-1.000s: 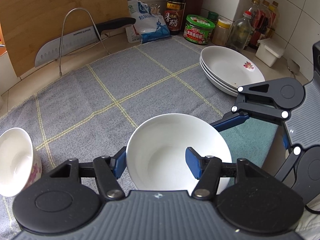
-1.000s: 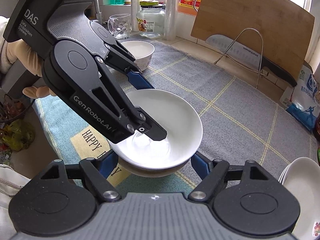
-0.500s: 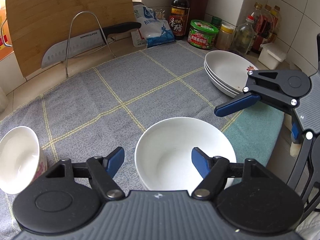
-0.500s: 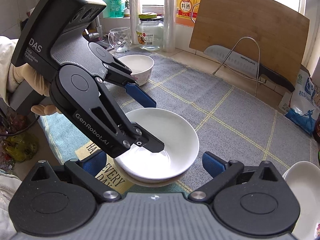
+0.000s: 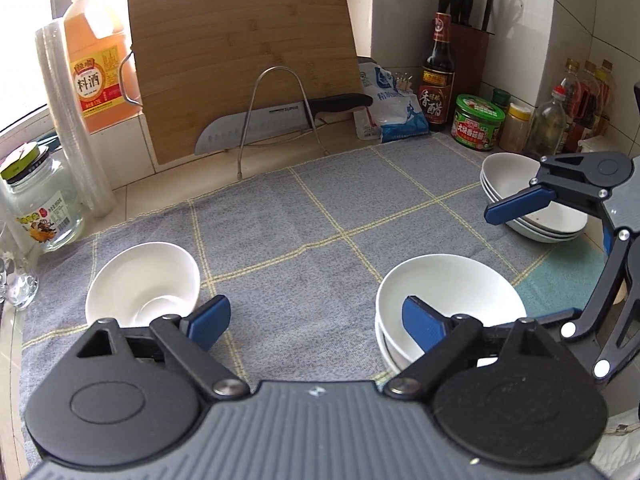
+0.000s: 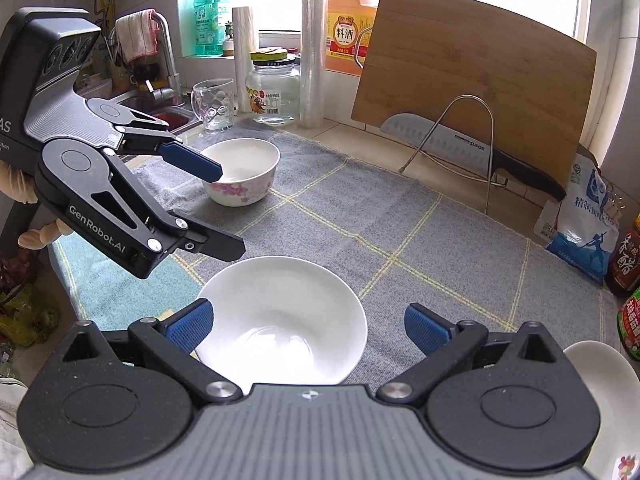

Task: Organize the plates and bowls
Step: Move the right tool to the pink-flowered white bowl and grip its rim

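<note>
Left wrist view: grey mat (image 5: pixel 320 216) covers desk. Plate stack (image 5: pixel 516 184) sits far right; stacked white bowls (image 5: pixel 448 292) near right; flowered bowl (image 5: pixel 144 280) stands alone, left. Left tongs (image 5: pixel 316 322) have just been opening: wide, empty. Right tongs (image 6: pixel 308 326) wide open, straddling stacked bowls w/o touching, holding nothing. Next step, likely: grip flowered bowl by rim, lift clear, lower centred onto stack. Bowl count in stack unclear; plates partly cut off.
</note>
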Demonstrator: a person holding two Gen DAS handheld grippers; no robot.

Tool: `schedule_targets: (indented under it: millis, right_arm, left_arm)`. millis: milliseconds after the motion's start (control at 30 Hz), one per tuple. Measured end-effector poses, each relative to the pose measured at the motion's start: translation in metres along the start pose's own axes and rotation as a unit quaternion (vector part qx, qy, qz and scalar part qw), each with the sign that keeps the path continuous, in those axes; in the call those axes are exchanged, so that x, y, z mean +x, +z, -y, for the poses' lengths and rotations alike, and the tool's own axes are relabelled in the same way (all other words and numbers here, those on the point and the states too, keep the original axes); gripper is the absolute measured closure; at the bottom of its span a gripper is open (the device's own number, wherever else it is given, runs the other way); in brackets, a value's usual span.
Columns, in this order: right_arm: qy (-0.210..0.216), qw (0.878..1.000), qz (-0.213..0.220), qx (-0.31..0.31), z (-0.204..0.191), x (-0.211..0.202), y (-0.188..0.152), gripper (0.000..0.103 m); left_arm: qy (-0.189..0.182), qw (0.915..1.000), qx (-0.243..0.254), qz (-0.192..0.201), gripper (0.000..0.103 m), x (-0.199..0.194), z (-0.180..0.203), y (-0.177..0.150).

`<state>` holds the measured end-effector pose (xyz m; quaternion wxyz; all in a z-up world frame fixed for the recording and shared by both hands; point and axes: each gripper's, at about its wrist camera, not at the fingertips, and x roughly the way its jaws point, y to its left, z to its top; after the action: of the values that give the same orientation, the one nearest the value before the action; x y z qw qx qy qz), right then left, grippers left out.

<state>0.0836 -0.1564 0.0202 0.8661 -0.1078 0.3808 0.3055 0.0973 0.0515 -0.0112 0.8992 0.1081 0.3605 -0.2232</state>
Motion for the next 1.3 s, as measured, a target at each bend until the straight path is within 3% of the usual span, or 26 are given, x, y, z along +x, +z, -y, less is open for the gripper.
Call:
schedule_targets:
  millis: [200, 467, 933, 1133, 1300]
  right_arm:
    - [0.005, 1.0, 0.0, -0.018, -0.01, 0.012, 0.019, 0.0]
    - [0.006, 0.999, -0.011, -0.044, -0.027, 0.035, 0.047, 0.0]
    - [0.006, 0.998, -0.034, -0.044, -0.043, 0.081, 0.099, 0.0]
    - [0.02, 0.998, -0.043, -0.039, -0.042, 0.109, 0.125, 0.0]
    - [0.035, 0.997, -0.058, -0.044, -0.042, 0.137, 0.143, 0.0]
  left_arm:
    - [0.062, 0.9978, -0.021, -0.005, 0.008, 0.001, -0.023, -0.023]
    - [0.103, 0.9906, -0.087, -0.021, 0.007, 0.019, -0.068, -0.046]
    - [0.126, 0.9906, -0.051, 0.015, 0.007, 0.042, -0.095, -0.045]
    - [0.125, 0.9902, -0.056, 0.028, 0.007, 0.049, -0.105, -0.043]
    - [0.103, 0.9924, -0.061, 0.031, 0.007, 0.053, -0.11, -0.042]
